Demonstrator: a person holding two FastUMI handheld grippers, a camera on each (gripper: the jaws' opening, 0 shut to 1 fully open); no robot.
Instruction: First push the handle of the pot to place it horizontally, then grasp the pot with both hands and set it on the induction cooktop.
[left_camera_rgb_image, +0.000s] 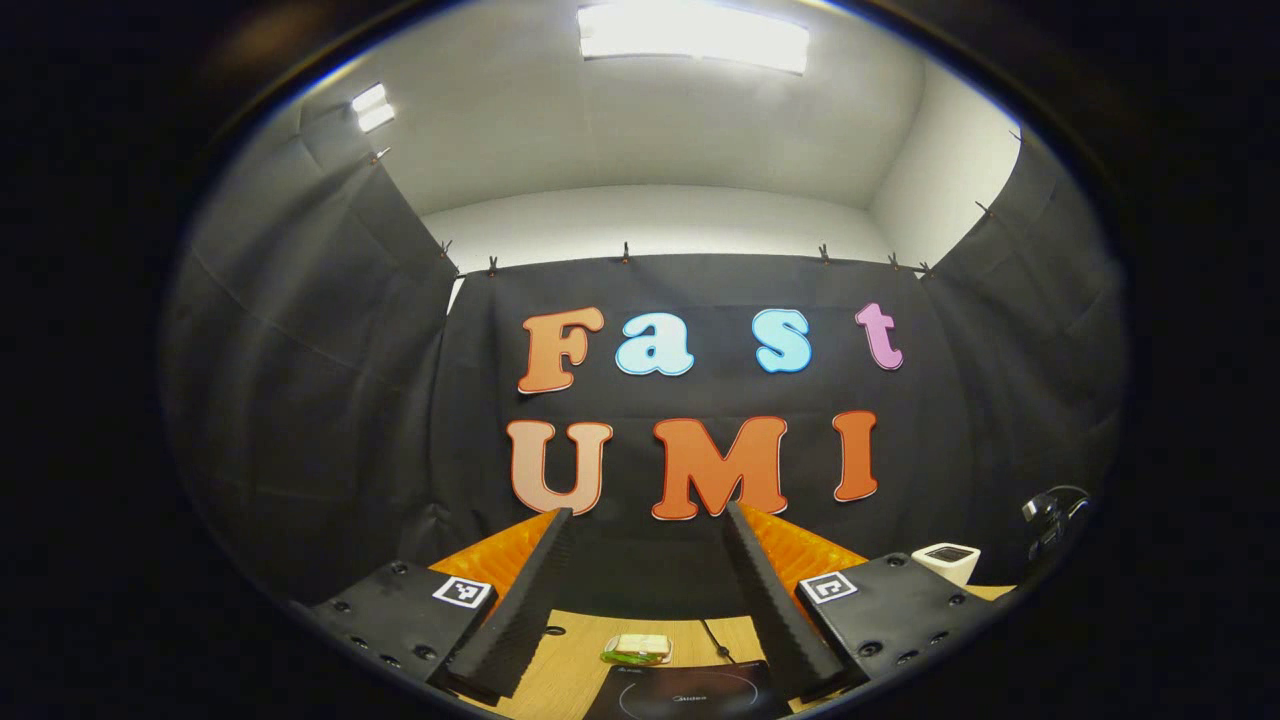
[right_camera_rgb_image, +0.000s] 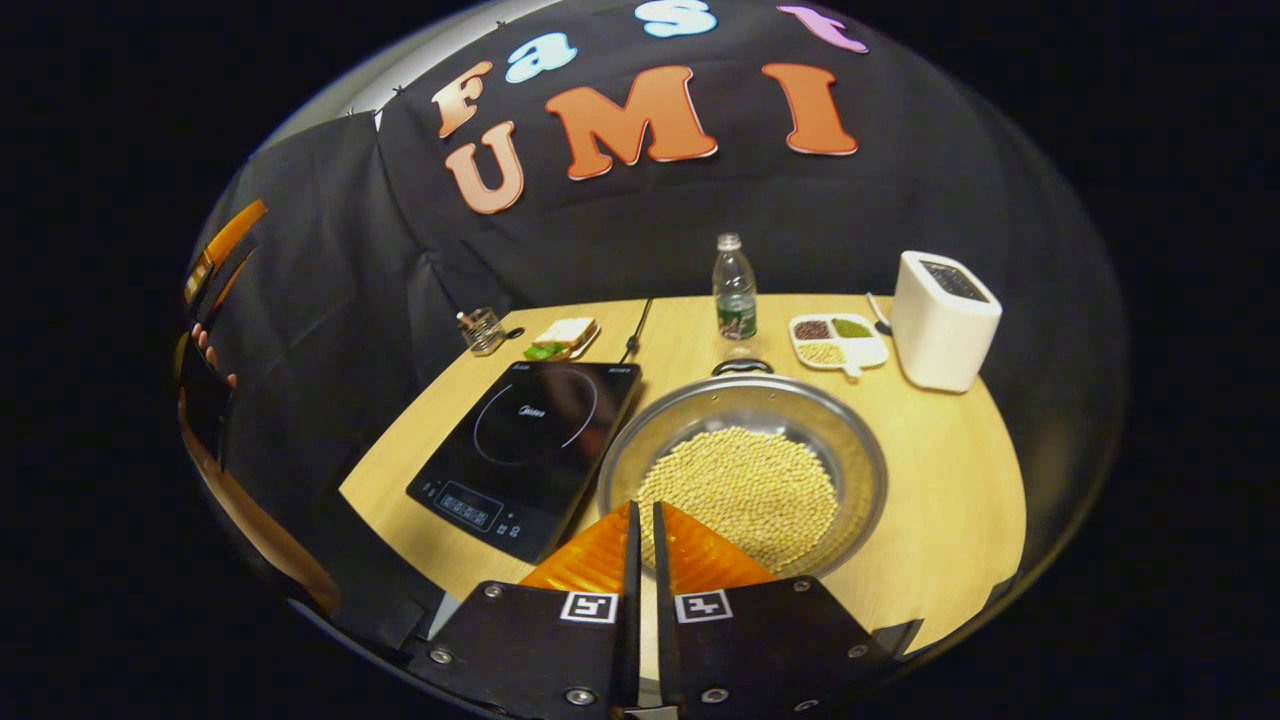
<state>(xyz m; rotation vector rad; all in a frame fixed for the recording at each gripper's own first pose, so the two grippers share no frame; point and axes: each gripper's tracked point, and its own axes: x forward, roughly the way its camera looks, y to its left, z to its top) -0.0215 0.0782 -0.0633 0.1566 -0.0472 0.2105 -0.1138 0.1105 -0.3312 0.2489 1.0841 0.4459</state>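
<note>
A wide metal pot (right_camera_rgb_image: 745, 470) filled with pale beans stands on the wooden table, just right of the black induction cooktop (right_camera_rgb_image: 530, 440). One small loop handle (right_camera_rgb_image: 742, 367) shows on its far rim. My right gripper (right_camera_rgb_image: 643, 512) is shut, its tips over the pot's near rim with nothing seen between them; the rim below them is hidden. My left gripper (left_camera_rgb_image: 648, 515) is open and held high, pointing at the back wall, with the cooktop (left_camera_rgb_image: 690, 692) below it. The left gripper (right_camera_rgb_image: 215, 262) and the hand holding it also appear at the far left of the right gripper view.
Behind the pot stand a water bottle (right_camera_rgb_image: 735, 290), a divided dish of grains (right_camera_rgb_image: 835, 340) and a white appliance (right_camera_rgb_image: 940, 320). A sandwich plate (right_camera_rgb_image: 562, 337), a small holder (right_camera_rgb_image: 483, 330) and the cooktop's cable (right_camera_rgb_image: 635, 330) lie at the back left. The table edge is near.
</note>
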